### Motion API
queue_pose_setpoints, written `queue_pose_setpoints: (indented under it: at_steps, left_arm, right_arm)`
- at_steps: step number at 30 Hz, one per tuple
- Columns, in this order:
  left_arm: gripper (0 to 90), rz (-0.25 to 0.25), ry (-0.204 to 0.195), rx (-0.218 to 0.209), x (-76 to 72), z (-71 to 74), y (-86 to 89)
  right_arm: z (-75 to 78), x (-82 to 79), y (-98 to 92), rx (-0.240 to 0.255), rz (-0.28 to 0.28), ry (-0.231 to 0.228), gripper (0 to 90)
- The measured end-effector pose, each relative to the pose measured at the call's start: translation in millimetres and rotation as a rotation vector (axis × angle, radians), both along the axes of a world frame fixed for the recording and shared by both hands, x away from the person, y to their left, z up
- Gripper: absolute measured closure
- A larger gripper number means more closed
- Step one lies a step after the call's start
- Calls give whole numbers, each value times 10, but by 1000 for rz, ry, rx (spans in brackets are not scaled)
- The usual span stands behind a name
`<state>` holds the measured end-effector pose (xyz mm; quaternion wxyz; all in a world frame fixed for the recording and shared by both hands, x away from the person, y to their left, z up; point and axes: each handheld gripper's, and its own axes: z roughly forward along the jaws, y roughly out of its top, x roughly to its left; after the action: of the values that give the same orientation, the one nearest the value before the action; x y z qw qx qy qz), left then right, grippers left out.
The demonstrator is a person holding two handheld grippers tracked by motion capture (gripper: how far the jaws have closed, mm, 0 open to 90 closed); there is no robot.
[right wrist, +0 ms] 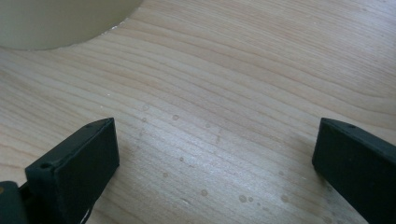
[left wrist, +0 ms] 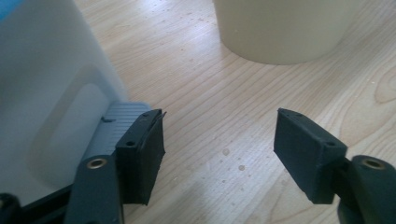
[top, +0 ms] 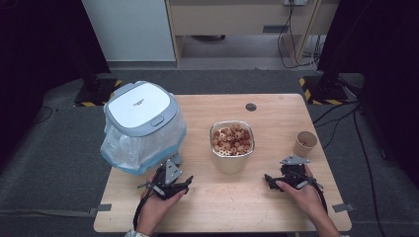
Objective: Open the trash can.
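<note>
Near the table's front edge, left gripper and right gripper rest spread, empty. Mid-table beyond stands the snack tub; approaching level from both sides should avoid tipping it.

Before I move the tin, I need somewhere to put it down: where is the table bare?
Bare wood lies along the near edge of the table between the left gripper and right gripper, and across the far right corner beyond the paper cup. It is crowded at the left, where the lidded bin with its plastic liner stands close to the tin of snacks.
</note>
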<state>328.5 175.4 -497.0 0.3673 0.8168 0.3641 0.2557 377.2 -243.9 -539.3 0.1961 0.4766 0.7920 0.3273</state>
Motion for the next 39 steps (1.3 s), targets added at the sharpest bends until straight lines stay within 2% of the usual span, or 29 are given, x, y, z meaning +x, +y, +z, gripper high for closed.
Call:
queue_pose_setpoints:
  at_steps: [4,6,7,8,9,12,17,18,21,25,34,39]
  left_arm:
    - [404,8,1,9,7,14,30]
    - [479,10,3,13,12,21,58]
    - [479,12,4,14,14,24,68]
    - [539,17,4,18,17,30,87]
    - [539,22,3,19,18,37,104]
    - [646,39,-8,19,31,63,171]
    - [729,58,-25,30,53,73,220]
    - [774,63,-28,31,68,75,237]
    - [831,70,-31,39,84,67,248]
    - [873,69,-30,69,107,45,249]
    - [874,91,-36,124,208,-73,236]
    - [869,100,-44,137,252,-119,222]
  right_arm:
    - [1,-10,-22,1,-5,3,10]
    - [0,-21,-44,1,-9,2,9]
    - [0,-21,-44,1,-9,2,9]
    - [1,-24,-49,0,-7,3,9]
    - [1,-24,-49,0,-7,3,9]
    - [1,-29,-50,1,-11,3,9]
    - [1,-33,-53,0,-7,4,9]
    - [1,-34,-53,1,-7,4,9]
    - [1,-36,-54,1,-6,4,9]
    - [1,-38,-57,1,-5,2,9]
    - [0,-41,-61,-1,-2,-1,9]
    - [0,-41,-61,-1,-2,-1,9]
